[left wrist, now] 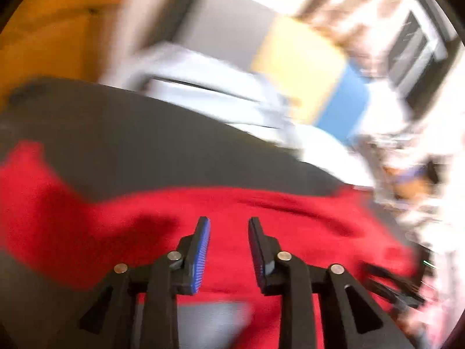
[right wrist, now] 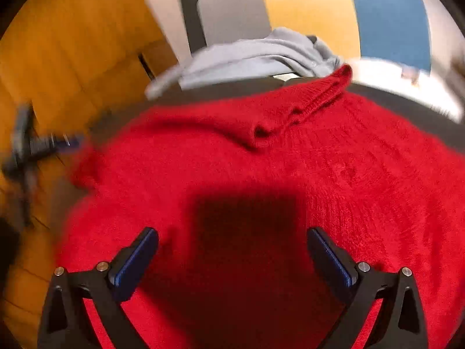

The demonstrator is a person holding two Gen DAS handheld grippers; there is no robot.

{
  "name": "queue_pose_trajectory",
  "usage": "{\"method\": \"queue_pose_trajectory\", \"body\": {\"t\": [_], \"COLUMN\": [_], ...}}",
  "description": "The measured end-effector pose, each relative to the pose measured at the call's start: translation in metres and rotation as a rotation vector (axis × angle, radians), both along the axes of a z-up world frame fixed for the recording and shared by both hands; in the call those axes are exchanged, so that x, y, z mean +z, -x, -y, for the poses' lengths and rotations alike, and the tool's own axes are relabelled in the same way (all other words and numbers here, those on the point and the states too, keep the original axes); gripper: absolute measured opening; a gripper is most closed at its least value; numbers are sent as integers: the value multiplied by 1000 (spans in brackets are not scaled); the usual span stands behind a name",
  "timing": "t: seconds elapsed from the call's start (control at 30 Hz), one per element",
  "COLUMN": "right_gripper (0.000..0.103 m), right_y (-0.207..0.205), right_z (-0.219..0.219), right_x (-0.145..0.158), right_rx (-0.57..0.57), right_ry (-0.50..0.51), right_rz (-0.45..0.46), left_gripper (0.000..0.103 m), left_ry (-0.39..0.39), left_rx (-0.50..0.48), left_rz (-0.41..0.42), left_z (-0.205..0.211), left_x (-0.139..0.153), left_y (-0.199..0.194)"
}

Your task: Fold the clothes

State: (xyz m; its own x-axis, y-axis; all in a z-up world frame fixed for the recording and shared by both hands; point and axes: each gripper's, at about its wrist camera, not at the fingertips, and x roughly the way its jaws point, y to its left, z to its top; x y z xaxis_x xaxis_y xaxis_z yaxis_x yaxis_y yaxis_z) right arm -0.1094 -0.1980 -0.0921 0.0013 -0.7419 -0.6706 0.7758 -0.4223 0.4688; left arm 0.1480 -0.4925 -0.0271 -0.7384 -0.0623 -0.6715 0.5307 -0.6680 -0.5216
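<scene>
Sweater: red knit sweater (right wrist: 290,174) lies spread over the dark counter (left wrist: 145,133), covering most of the near side; its ribbed collar (right wrist: 308,101) is bunched up toward the far edge.
Left tool: left tool (left wrist: 229,226) hangs above the red knit, its blue-padded fingers (left wrist: 202,250) a narrow gap apart with nothing between them; the view is smeared by motion.
Right tool: right tool (right wrist: 232,241) is spread wide over the middle of the sweater, gripping nothing, with a dark square shadow (right wrist: 247,221) on the knit between its fingers.
Other clothes: a pale grey garment (right wrist: 255,55) sits crumpled at the far edge of the counter, just beyond the collar.
Surroundings: orange-brown floor (right wrist: 72,43) to the left; a blue panel (right wrist: 389,20) beyond the counter.
</scene>
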Motion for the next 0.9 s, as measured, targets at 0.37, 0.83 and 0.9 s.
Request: {"method": "queue_pose_trajectory", "body": {"t": [0.37, 0.83, 0.9], "right_gripper": [103, 103, 103], "right_y": [88, 146, 143], "right_z": [56, 115, 105], "right_x": [-19, 22, 28], "right_rx": [-5, -19, -26], "right_ry": [167, 415, 390], "right_rz": [425, 473, 403], "left_gripper": [32, 39, 39], "left_ry": [-204, -267, -192], "left_rx": [-241, 47, 37], "left_rz": [8, -229, -199], "left_z": [-41, 49, 41], "left_x": [-53, -44, -37], "left_y": [143, 174, 168]}}
